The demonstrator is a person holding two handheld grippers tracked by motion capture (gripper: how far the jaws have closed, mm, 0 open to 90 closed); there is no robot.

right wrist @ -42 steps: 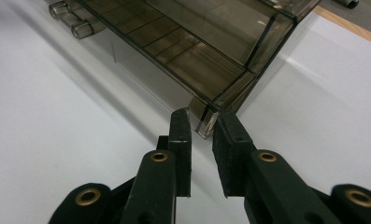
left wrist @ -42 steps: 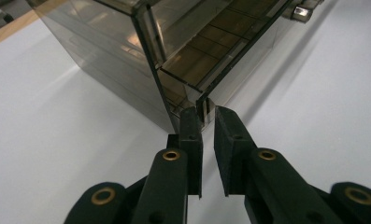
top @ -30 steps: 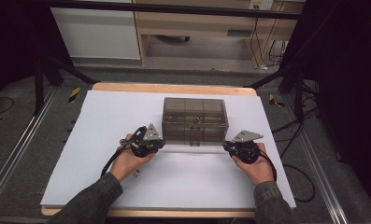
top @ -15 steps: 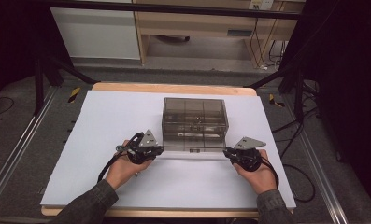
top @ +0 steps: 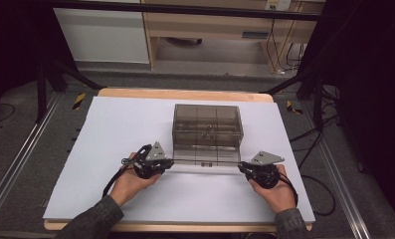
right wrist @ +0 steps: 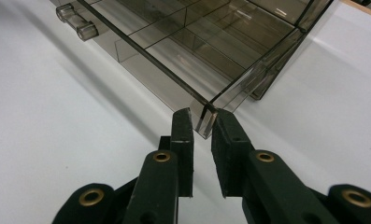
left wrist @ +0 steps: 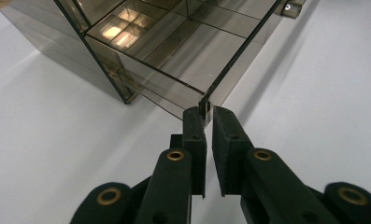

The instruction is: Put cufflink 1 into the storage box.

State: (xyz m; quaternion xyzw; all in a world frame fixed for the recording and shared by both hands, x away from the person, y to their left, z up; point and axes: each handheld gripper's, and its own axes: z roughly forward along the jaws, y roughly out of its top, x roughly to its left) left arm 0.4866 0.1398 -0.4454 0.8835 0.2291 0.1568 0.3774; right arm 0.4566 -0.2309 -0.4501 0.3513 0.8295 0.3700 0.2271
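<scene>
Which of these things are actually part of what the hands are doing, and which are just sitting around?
In use:
- smoky clear plastic drawer box
- its pulled-out drawer, pinched at both front corners
- left gripper
- right gripper

Just around:
- white table sheet
- wooden shelf unit behind
- floor cables

Both hands low in the frame, grippers pointing inward

The left gripper (top: 166, 162) sits lower left of centre, the right gripper (top: 244, 168) lower right, each held in a hand with the forearm entering from the bottom edge; both pairs of jaws stand nearly closed.
</scene>
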